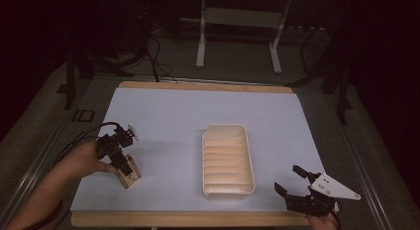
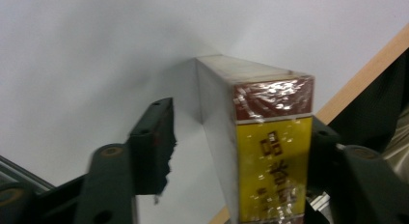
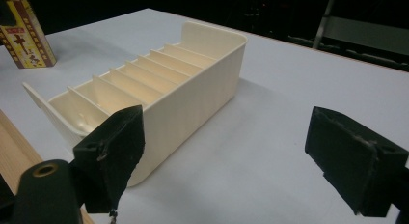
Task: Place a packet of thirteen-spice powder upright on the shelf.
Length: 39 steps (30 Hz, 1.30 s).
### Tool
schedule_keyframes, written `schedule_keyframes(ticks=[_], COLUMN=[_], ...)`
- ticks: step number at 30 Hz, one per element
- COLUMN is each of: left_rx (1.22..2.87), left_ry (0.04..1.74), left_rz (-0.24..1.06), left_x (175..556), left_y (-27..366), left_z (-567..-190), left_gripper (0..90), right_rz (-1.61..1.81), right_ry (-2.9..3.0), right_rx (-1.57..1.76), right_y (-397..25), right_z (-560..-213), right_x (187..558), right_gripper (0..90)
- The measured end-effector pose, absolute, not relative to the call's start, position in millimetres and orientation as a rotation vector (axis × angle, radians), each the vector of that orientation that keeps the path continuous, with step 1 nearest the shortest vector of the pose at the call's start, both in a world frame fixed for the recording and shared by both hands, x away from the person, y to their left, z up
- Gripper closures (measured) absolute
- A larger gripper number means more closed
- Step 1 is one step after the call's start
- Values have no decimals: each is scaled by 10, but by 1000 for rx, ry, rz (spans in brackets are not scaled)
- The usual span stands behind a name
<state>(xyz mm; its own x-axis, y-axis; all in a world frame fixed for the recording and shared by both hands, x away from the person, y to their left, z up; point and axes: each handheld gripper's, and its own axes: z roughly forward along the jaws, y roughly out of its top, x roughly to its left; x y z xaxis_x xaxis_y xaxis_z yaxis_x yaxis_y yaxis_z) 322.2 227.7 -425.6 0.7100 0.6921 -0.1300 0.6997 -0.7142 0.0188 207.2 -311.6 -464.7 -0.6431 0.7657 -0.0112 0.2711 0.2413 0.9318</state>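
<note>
The yellow and red box stands at the lower left of the high view, on the pale blue mat, its long axis about upright. In the left gripper view its narrow printed face looks toward the camera. The left gripper is around it — one jaw touches the box, the other stands apart, so it is open. In the frame's middle the cream divided tray runs lengthwise away from the person. At lower right the right gripper is wide open, holding nothing.
</note>
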Motion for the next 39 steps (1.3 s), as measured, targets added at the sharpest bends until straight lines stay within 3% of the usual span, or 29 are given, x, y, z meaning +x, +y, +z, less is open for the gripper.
schedule_keyframes(ticks=[5, 9, 25, 39], left_rx=[2878, 2907, 2975, 2987], left_ry=[1139, 1132, 942, 879], left_rz=[-207, -202, -214, -209], left_x=[3225, 3225, 3218, 3266], left_y=[2249, 2232, 2209, 2095], left_z=[-4306, -4305, -4270, -4171], left_gripper=[614, 664, 681, 683], right_rz=[1392, 1393, 1396, 1415], right_ry=[2049, 2050, 2051, 2045], right_rx=[944, 944, 946, 946], right_y=[-3115, -3116, -3120, -3132], right_z=[-4647, -4648, -4647, -4641], right_x=[2068, 2072, 2072, 2067], right_gripper=[140, 139, 139, 140])
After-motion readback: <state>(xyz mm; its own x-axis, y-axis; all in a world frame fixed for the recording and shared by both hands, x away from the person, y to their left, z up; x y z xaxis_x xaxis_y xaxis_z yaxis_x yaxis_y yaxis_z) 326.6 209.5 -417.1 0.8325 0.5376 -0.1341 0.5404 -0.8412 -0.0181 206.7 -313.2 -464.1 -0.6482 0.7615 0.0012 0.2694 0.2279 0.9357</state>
